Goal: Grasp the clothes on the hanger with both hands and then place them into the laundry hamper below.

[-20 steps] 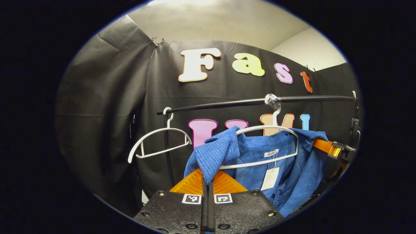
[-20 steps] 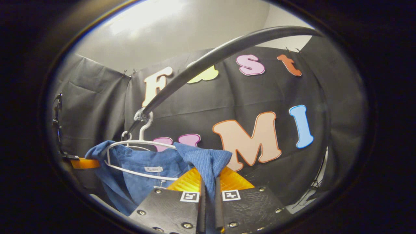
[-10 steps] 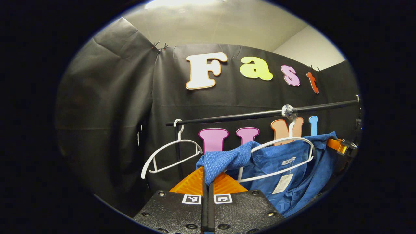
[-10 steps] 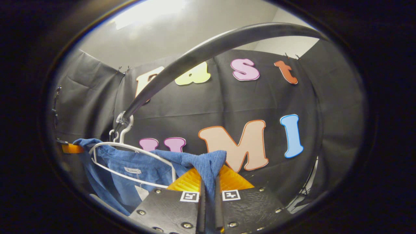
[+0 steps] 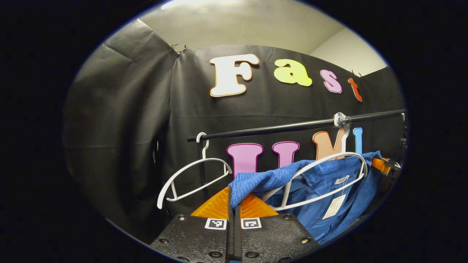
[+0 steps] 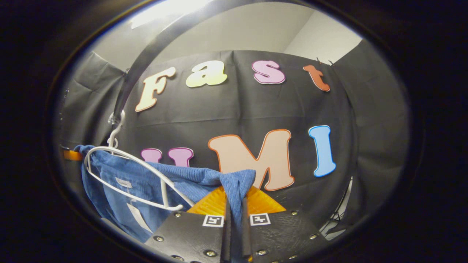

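A blue corduroy shirt (image 5: 325, 186) is stretched between both grippers, half off its white hanger (image 5: 321, 166), which hooks on the black rail (image 5: 285, 128). My left gripper (image 5: 233, 208) is shut on one shoulder of the shirt, the cloth bunched between its fingers. In the right gripper view the shirt (image 6: 120, 182) hangs at lower left with the white hanger (image 6: 124, 164) tilted inside it. My right gripper (image 6: 234, 215) is shut on the other shoulder. The other gripper (image 5: 384, 165) peeks out at the shirt's far side in the left gripper view. The hamper is out of sight.
A second, bare white hanger (image 5: 193, 179) hangs at the rail's left end beside the rack's upright post. In the right gripper view the black rail (image 6: 146, 62) arcs close overhead. Black cloth walls close in behind and on both sides.
Both grippers have pulled apart and back, stretching the shirt wider. The shirt's hanger has tilted and slid along the rail, farther from each gripper, and the shoulders have come off its ends.
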